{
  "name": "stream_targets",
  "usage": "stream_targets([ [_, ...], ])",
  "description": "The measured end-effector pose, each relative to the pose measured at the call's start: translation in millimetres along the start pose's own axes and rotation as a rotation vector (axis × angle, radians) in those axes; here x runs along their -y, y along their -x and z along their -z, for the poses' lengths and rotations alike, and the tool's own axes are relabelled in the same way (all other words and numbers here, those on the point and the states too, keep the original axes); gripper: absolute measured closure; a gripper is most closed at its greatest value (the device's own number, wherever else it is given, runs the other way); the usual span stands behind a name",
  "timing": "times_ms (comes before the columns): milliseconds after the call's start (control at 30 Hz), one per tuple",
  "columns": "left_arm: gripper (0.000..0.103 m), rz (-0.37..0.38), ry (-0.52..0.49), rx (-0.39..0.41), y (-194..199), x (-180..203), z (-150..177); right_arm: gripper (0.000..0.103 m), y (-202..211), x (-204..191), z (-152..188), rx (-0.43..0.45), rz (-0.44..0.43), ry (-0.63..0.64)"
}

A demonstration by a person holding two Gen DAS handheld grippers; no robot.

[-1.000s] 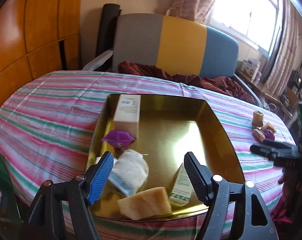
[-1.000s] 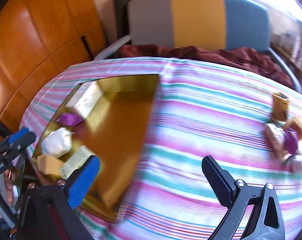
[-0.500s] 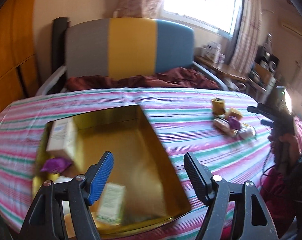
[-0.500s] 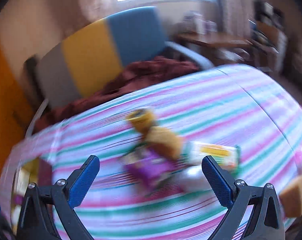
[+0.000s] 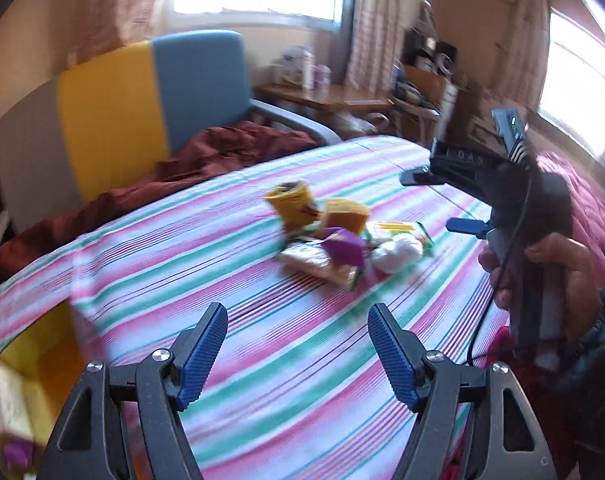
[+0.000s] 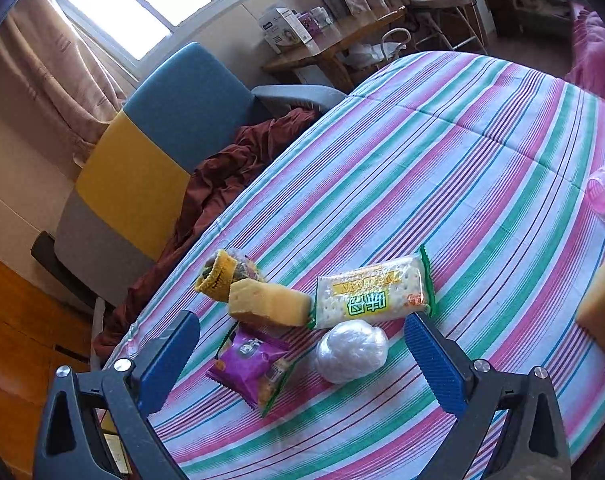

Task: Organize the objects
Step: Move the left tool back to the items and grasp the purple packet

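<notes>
Both tongs swing from tin to snack pile

Left tongs (image 5: 298,344) and right tongs (image 6: 302,356), wide and empty, now face the snack pile (image 6: 322,312) on the striped table (image 6: 482,152); the gold tin (image 5: 42,356) has slid to the left view's edge.

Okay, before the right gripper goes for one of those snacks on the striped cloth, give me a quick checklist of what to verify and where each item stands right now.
1. Right gripper open and empty: ok.
2. Left gripper open and empty: ok.
3. Snack between the right fingers: ok, the white wrapped ball lies on the cloth ahead of the gap.
4. Ball free of neighbours: not ok, the green-edged cracker pack and purple packet crowd it.
5. Yellow sponge block clear of the path: ok.
6. Gold tray has room: cannot tell, only a blurred corner shows.
</notes>
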State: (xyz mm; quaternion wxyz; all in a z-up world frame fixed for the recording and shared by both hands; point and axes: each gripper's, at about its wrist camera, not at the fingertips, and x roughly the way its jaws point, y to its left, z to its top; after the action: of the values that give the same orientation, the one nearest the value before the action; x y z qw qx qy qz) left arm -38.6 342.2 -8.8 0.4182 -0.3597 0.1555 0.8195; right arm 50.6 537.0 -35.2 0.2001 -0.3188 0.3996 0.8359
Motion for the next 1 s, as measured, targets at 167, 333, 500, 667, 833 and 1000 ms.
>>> stream_targets([
  [167, 0.029, 0.026, -0.078, -0.035, -45, 23, -27, 0.000, 0, 6, 0, -0.016, -0.008, -0.023],
  [333, 0.029, 0.031, -0.145, -0.076, -89, 38, -50, 0.000, -2, 9, 0, -0.032, -0.021, -0.041],
  [500, 0.029, 0.016, -0.218, -0.127, -130, 50, -57, 0.000, -4, 10, -1, -0.039, -0.034, -0.054],
  [667, 0.048, -0.001, -0.220, -0.175, -161, 49, -58, 0.000, -5, 12, -1, -0.045, -0.042, -0.068],
  [833, 0.062, 0.039, -0.143, -0.143, -152, 40, -49, 0.000, -6, 14, -2, -0.045, -0.032, -0.069],
  [1000, 0.064, 0.052, -0.006, -0.071, -109, 20, -25, 0.000, -5, 16, -2, -0.037, -0.027, -0.070],
])
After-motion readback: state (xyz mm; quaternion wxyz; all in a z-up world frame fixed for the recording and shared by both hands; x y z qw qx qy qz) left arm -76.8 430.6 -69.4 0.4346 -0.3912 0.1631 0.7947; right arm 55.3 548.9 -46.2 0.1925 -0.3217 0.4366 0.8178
